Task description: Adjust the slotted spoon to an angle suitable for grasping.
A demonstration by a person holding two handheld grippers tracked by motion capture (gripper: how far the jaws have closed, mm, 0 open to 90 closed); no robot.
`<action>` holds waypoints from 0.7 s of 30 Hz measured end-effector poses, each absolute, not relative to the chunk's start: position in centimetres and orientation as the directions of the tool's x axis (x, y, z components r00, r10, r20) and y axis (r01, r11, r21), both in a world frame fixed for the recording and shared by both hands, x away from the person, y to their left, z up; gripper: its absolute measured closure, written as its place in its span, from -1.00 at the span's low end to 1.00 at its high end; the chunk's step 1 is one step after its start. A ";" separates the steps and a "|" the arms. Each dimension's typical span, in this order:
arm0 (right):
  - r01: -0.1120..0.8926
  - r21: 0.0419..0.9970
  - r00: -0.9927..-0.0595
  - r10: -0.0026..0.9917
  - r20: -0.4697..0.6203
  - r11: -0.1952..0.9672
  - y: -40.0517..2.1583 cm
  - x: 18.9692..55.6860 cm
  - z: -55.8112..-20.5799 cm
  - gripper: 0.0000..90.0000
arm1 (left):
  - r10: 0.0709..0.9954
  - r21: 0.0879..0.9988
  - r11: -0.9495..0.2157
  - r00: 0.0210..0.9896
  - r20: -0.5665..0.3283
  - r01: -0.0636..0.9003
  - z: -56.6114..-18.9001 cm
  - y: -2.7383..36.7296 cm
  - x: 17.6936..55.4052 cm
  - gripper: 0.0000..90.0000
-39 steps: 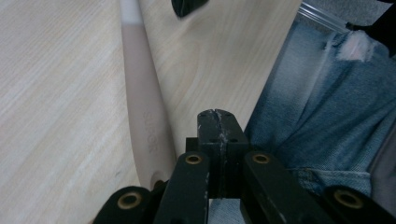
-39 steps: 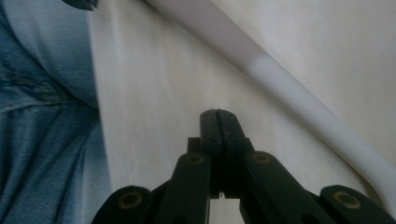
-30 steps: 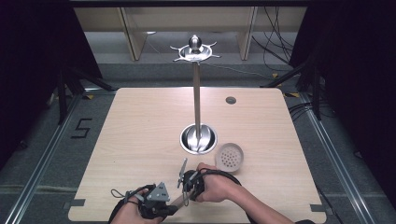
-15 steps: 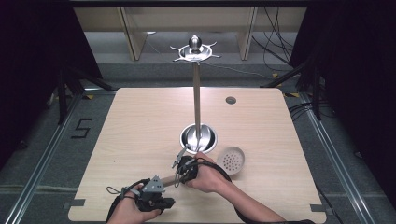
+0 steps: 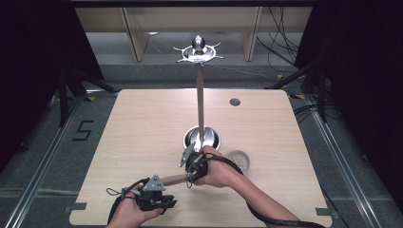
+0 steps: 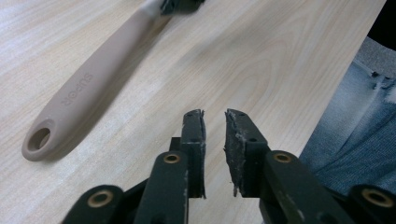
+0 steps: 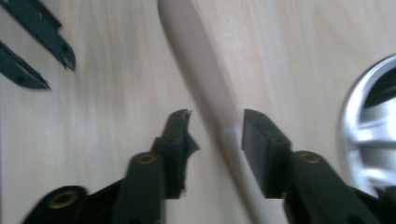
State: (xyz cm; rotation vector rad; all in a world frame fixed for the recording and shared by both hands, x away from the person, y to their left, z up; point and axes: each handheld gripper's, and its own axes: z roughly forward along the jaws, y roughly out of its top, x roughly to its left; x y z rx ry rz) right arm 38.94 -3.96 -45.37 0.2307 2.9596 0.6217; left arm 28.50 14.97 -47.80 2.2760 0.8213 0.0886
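A utensil with a long beige handle (image 5: pixel 176 179) lies low over the wooden table (image 5: pixel 142 123) near its front edge. The handle's end has a hanging hole (image 6: pixel 38 138). My right gripper (image 5: pixel 191 177) points down at the handle's far part, and its jaws close around the handle (image 7: pixel 196 51). The utensil's head is hidden under the right hand. My left gripper (image 5: pixel 168 203) sits just in front of the handle's holed end. Its jaws (image 6: pixel 215 116) stand a narrow gap apart with nothing between them, to the right of the handle (image 6: pixel 93 79).
A tall metal stand rises from a shiny round base (image 5: pixel 212 137) mid-table, with a pole (image 5: pixel 200 102) and a crown of hooks (image 5: pixel 198 51) on top. The base's rim (image 7: pixel 369 135) is close to my right gripper. A small round perforated piece (image 5: pixel 237 158) lies right of the base.
The right hand has moved forward toward the stand's base, and the beige handle went with it. The left gripper has dropped back toward the front edge, apart from the handle.
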 end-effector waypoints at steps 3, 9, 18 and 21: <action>-0.009 0.334 -0.990 0.039 -0.135 0.942 -3.3 39.6 -45.0 0.19 | 0.586 0.655 -0.539 0.794 -0.160 0.530 -47.8 15.0 28.4 0.61; -0.095 0.201 -0.991 -0.072 -0.117 0.975 -1.6 40.8 -46.3 0.21 | 0.595 0.657 -0.528 0.786 -0.165 0.538 -48.1 15.2 28.4 0.58; -0.102 0.143 -0.994 -0.095 -0.053 0.984 -0.9 41.3 -47.3 0.41 | 0.595 0.652 -0.533 0.787 -0.164 0.539 -48.1 15.2 28.5 0.54; -0.105 0.127 -0.994 -0.102 -0.033 0.986 -0.8 41.3 -47.6 0.50 | 0.588 0.650 -0.542 0.793 -0.160 0.532 -48.0 15.3 28.6 0.53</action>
